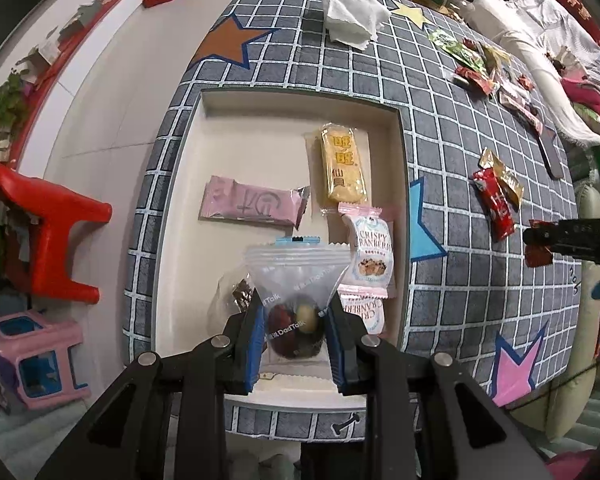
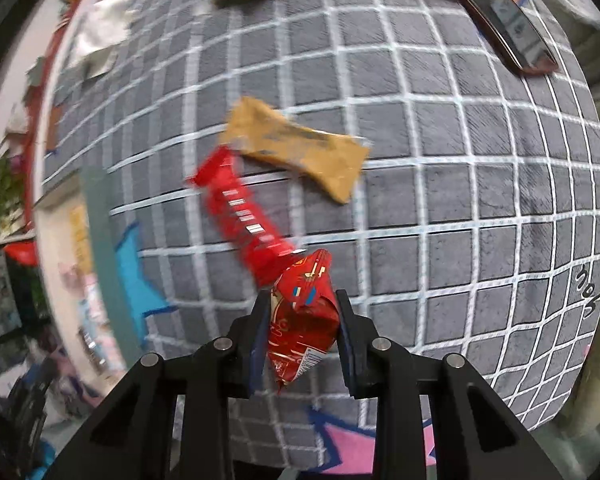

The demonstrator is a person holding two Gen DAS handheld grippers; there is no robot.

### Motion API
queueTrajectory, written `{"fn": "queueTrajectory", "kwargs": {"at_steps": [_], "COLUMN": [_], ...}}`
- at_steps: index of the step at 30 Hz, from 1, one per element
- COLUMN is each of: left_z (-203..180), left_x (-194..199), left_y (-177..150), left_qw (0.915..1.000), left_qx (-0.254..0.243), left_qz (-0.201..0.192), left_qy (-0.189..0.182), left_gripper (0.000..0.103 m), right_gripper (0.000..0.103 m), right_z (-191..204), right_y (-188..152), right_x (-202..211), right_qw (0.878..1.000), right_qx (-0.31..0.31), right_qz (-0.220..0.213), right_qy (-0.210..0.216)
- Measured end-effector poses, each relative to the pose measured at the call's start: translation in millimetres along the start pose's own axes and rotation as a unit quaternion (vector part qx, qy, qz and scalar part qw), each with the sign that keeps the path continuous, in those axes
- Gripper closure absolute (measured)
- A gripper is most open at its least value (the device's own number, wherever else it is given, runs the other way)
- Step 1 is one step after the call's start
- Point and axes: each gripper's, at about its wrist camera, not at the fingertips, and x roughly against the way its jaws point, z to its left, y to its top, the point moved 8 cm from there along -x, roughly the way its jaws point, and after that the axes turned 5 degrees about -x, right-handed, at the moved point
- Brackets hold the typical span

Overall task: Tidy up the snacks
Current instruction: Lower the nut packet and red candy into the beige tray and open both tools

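Observation:
My left gripper (image 1: 295, 295) points down over the cream tray (image 1: 240, 140) and is shut on a clear packet (image 1: 296, 268) with a dark date and a pale nut inside. In the tray lie a yellow rice cracker (image 1: 342, 166), a pink bar (image 1: 252, 204), two cranberry packets (image 1: 372, 256) and a small dark snack (image 1: 242, 294). My right gripper (image 2: 303, 295) is shut on a red foil packet (image 2: 300, 320) just above the grey checked cloth (image 2: 460, 200). Beyond it lie a red bar (image 2: 240, 212) and a tan packet (image 2: 296, 148). The right gripper (image 1: 534, 236) also shows at the right edge of the left wrist view.
Several more loose snacks (image 1: 484, 68) lie at the far right of the cloth, beside a flat dark object (image 2: 508, 28). A white tissue (image 1: 352, 12) sits at the far end. On the floor to the left stand a red stool (image 1: 48, 232) and a pink one (image 1: 36, 360).

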Motion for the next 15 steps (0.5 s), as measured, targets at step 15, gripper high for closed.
{"fn": "queueTrajectory", "kwargs": {"at_steps": [15], "left_z": [20.8], "left_x": [-3.9], "left_y": [8.2], "left_qw": [0.9997], "left_qx": [0.025], "left_qz": [-0.003], "left_qy": [0.006], "left_gripper": [0.073], "right_gripper": [0.071], "right_z": [194.0], "right_y": [-39.0], "right_x": [8.7], "right_qw": [0.982], "right_qx": [0.177], "right_qz": [0.013], "right_qy": [0.063]}}
